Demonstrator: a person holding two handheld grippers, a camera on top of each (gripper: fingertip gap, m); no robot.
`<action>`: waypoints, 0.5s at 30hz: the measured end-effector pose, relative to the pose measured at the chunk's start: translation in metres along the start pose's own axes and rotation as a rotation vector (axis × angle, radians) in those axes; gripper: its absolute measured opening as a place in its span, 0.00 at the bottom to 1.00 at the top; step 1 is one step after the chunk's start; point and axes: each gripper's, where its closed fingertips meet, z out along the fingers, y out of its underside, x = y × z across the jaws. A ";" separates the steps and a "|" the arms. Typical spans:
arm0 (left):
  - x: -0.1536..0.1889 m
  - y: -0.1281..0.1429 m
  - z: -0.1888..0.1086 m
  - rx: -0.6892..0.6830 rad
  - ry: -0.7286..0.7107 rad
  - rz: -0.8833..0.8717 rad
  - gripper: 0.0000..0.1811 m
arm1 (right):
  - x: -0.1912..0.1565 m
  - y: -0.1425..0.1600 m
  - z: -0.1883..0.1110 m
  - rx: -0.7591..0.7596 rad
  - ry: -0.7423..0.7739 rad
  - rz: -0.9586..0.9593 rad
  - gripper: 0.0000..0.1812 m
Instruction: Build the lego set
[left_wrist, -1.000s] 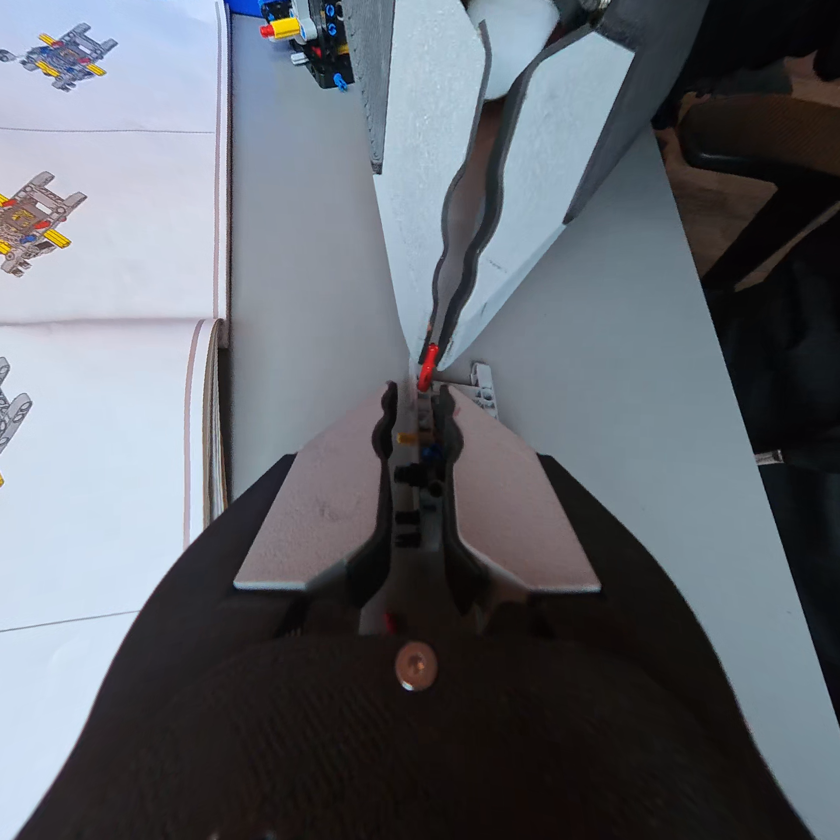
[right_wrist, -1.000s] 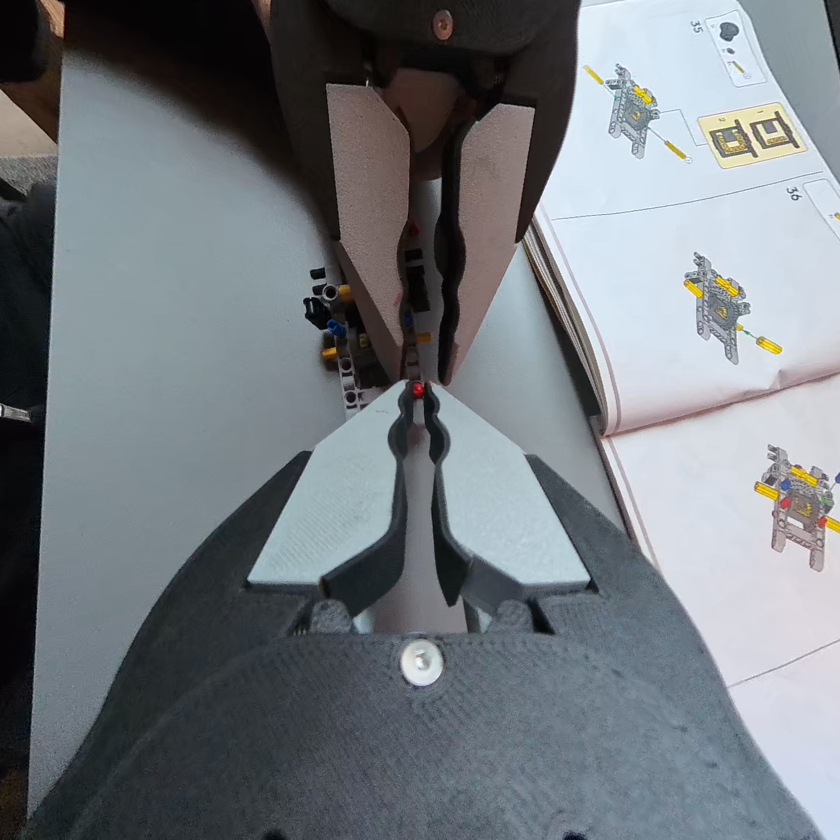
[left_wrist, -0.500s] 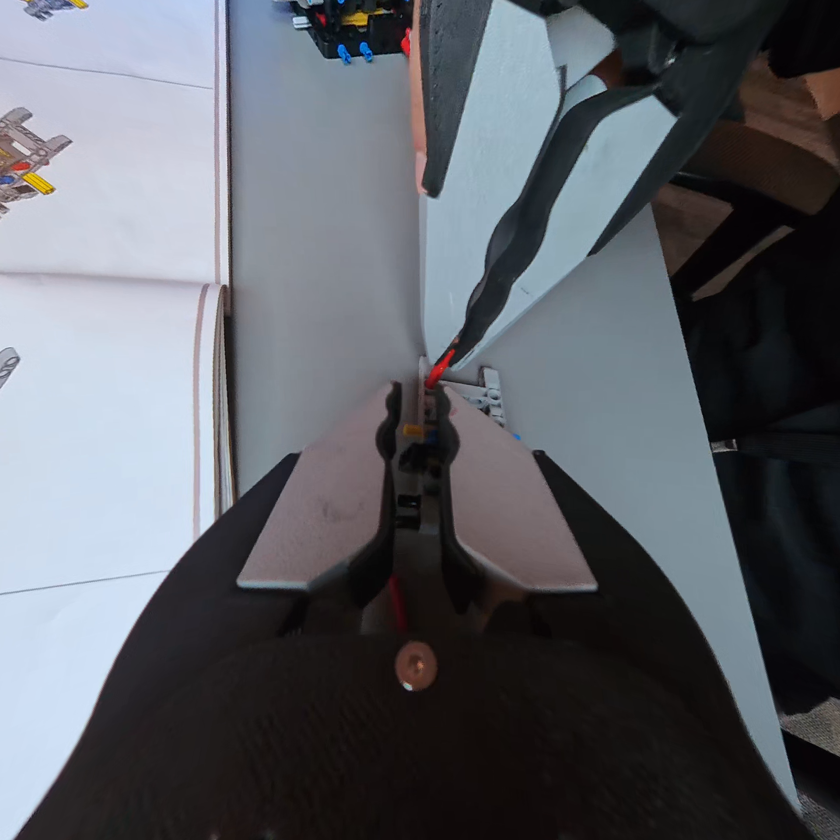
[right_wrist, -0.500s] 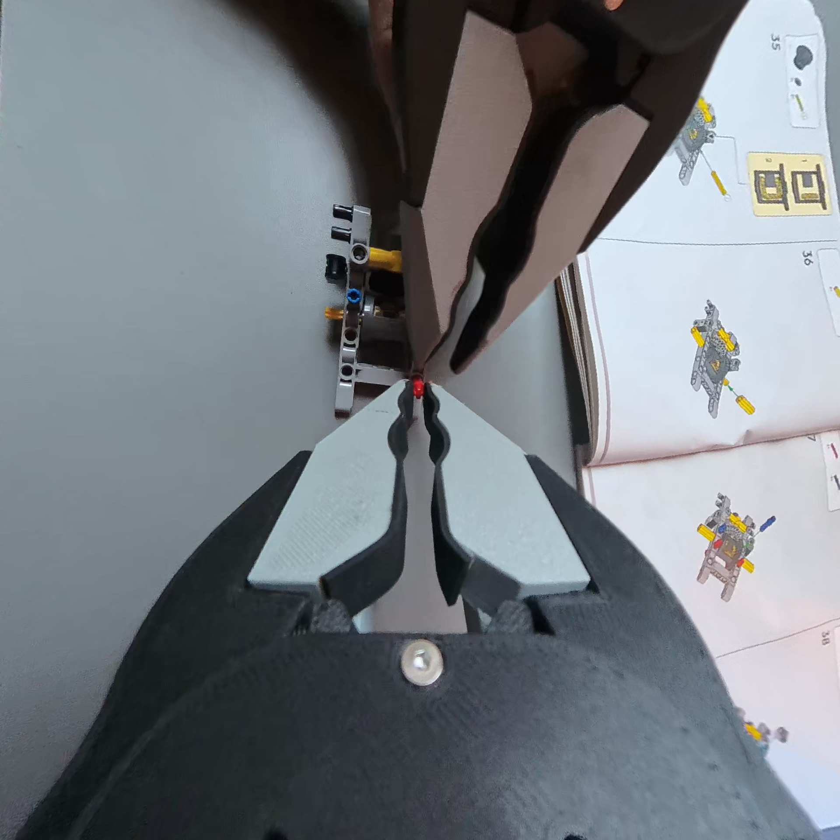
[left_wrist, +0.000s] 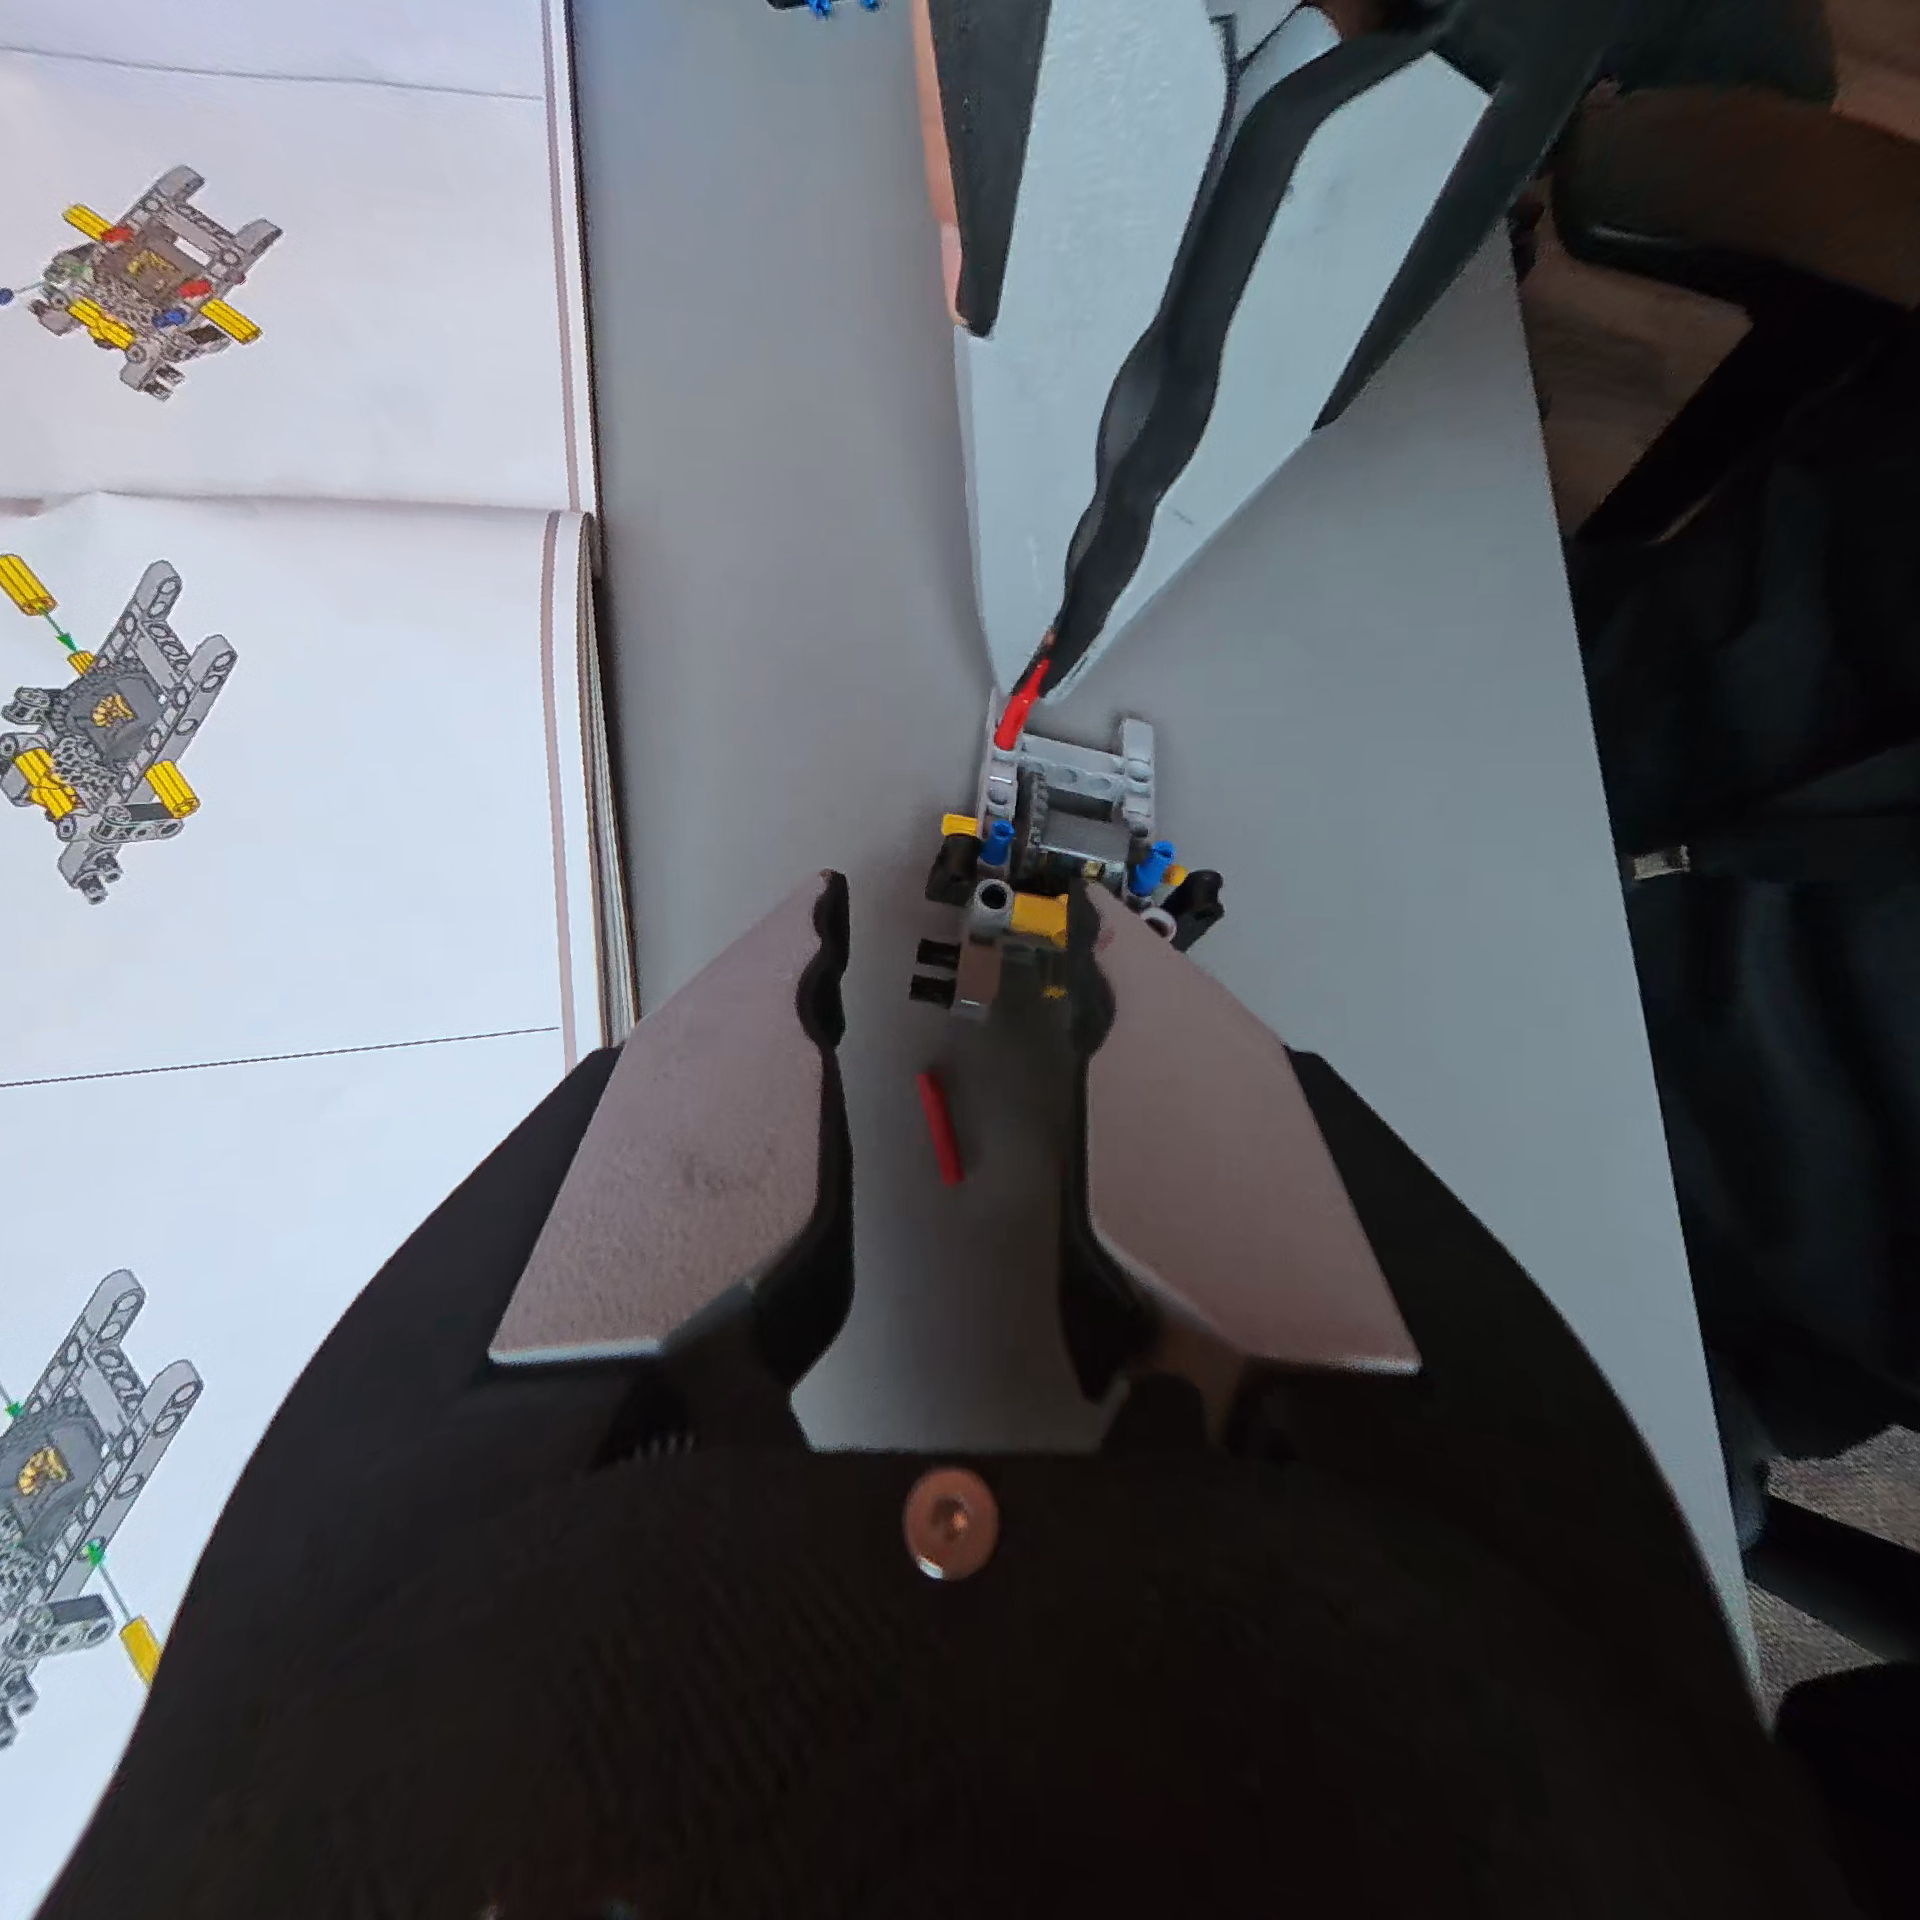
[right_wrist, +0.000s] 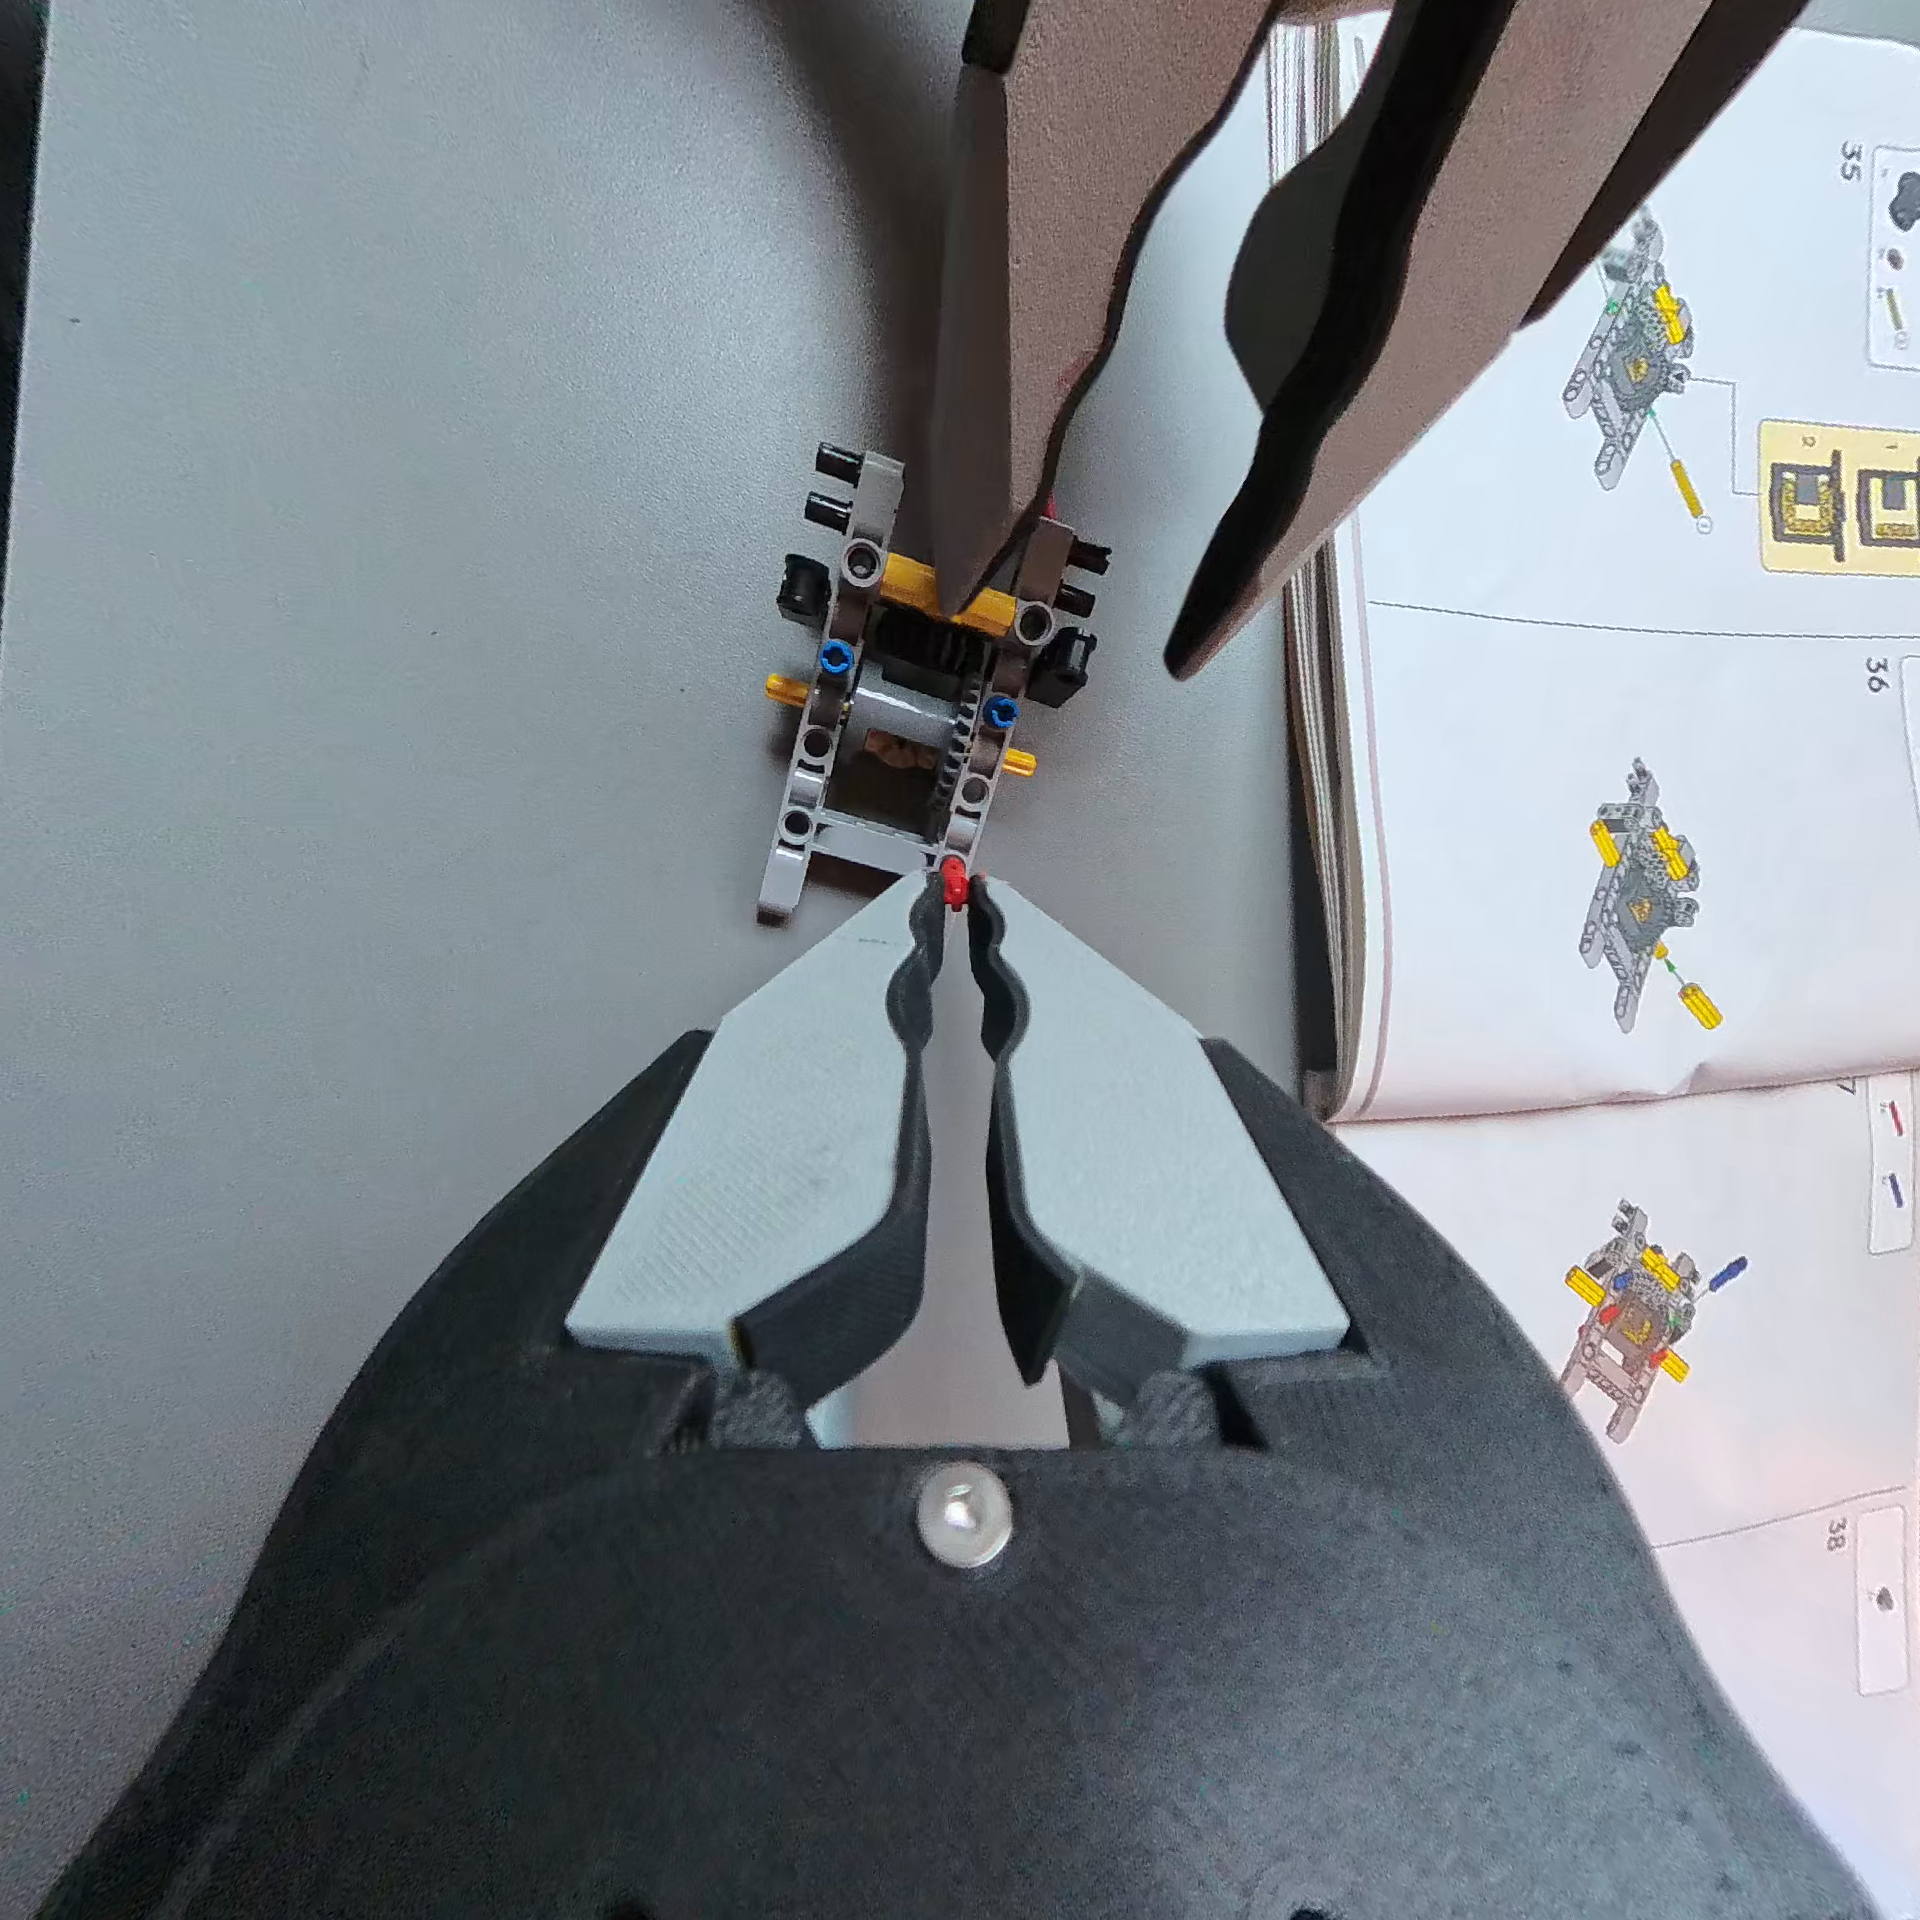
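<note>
A small grey lego frame (right_wrist: 894, 717) with yellow, blue and black parts and a gear lies on the grey table (right_wrist: 416, 623). It also shows in the left wrist view (left_wrist: 1070, 810). My right gripper (right_wrist: 951, 896) is shut on a short red pin (right_wrist: 953, 886) and holds it against the near end of the frame's beam. In the left wrist view the red pin (left_wrist: 1018, 707) meets the frame's far corner. My left gripper (left_wrist: 958, 904) is open, with the frame's near end between its fingertips. A loose red axle (left_wrist: 940, 1127) lies on the table between its fingers.
An open instruction booklet (left_wrist: 281, 727) lies left of the frame; in the right wrist view the booklet (right_wrist: 1610, 779) is on the right. Another lego build (left_wrist: 821, 6) peeks in at the far edge. The table edge and a dark chair (left_wrist: 1766, 260) are on the right. Left tips to right tips: about 5 cm.
My left gripper has opened and let go of the frame, which now lies on the table. The right gripper has stayed shut on the red pin at the frame's end.
</note>
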 end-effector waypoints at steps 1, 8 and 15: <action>0.001 0.000 0.000 0.002 0.012 -0.009 0.21 | 0.000 0.000 0.000 0.002 -0.001 0.001 0.01; 0.004 -0.006 0.008 -0.007 -0.045 0.021 0.28 | 0.001 -0.001 0.000 0.034 -0.023 0.077 0.01; 0.022 -0.002 0.024 -0.114 -0.154 0.175 0.35 | 0.004 0.000 0.000 0.040 -0.055 0.122 0.01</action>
